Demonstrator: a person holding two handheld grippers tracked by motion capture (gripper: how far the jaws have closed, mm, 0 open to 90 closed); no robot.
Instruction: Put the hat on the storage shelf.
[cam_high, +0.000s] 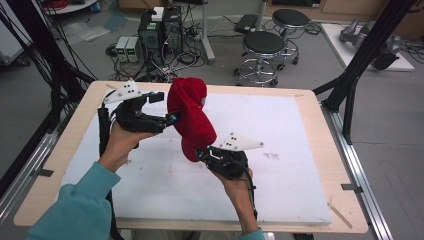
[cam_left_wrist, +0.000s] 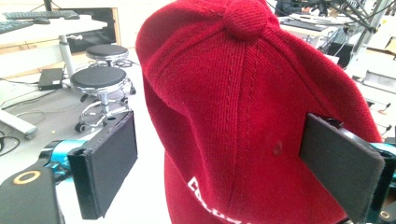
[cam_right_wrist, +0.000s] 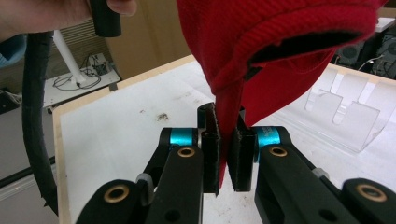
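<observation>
A red knitted cap (cam_high: 189, 116) hangs in the air above the white board (cam_high: 280, 150), its top button (cam_left_wrist: 246, 17) turned toward my left gripper's camera. My right gripper (cam_high: 201, 153) holds it from below, jaws shut on a thin edge of the red cap (cam_right_wrist: 227, 140). My left gripper (cam_high: 171, 119) sits at the cap's left side. Its jaws stand wide open with the crown of the cap (cam_left_wrist: 243, 116) between them. The right-hand pad (cam_left_wrist: 341, 163) lies against the fabric and the left-hand pad (cam_left_wrist: 109, 168) is clear of it. White lettering shows low on the cap.
The white board covers most of a wooden table (cam_high: 320, 125). A clear plastic stand (cam_right_wrist: 350, 119) rests on the board beyond the cap. Past the far edge are two black stools (cam_high: 263, 44), computer boxes (cam_high: 160, 30) and cables. Black frame posts (cam_high: 370, 45) rise at the right.
</observation>
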